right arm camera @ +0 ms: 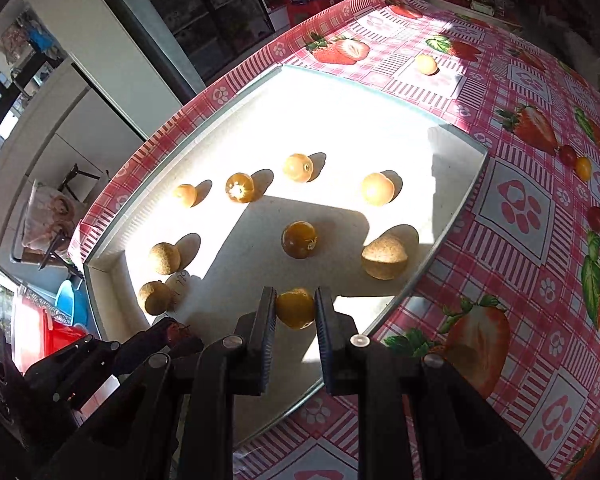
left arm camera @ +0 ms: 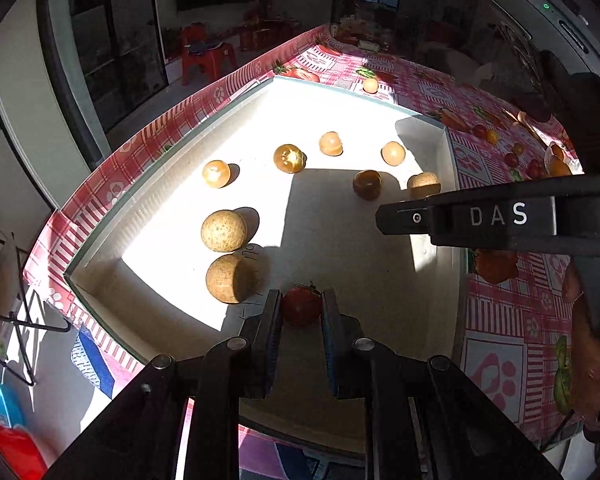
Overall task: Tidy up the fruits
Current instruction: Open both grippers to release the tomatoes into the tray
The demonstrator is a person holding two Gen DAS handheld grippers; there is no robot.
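The left gripper (left arm camera: 301,312) was squeezed shut on a small red tomato (left arm camera: 301,309), held over the near end of the white tray (left arm camera: 454,184). The right gripper (right arm camera: 295,308) was squeezed shut on a small yellow tomato (right arm camera: 296,307), also over the near side of the tray.

Inside the tray lay more yellow tomatoes, a darker one (right arm camera: 299,239), and three rough tan balls like the one (left arm camera: 223,230) near the left wall. More little tomatoes (left arm camera: 485,133) waited on the pink strawberry tablecloth (right arm camera: 520,208) beside the tray.

These tomatoes looked light, round and smooth. They would likely be slippery and could roll away when let go. The skin looked thin, so a hard squeeze could pop one. The best hold seemed to be across the fat middle, with one pad on each side, just firm enough. Setting them down low would probably stop them from rolling.
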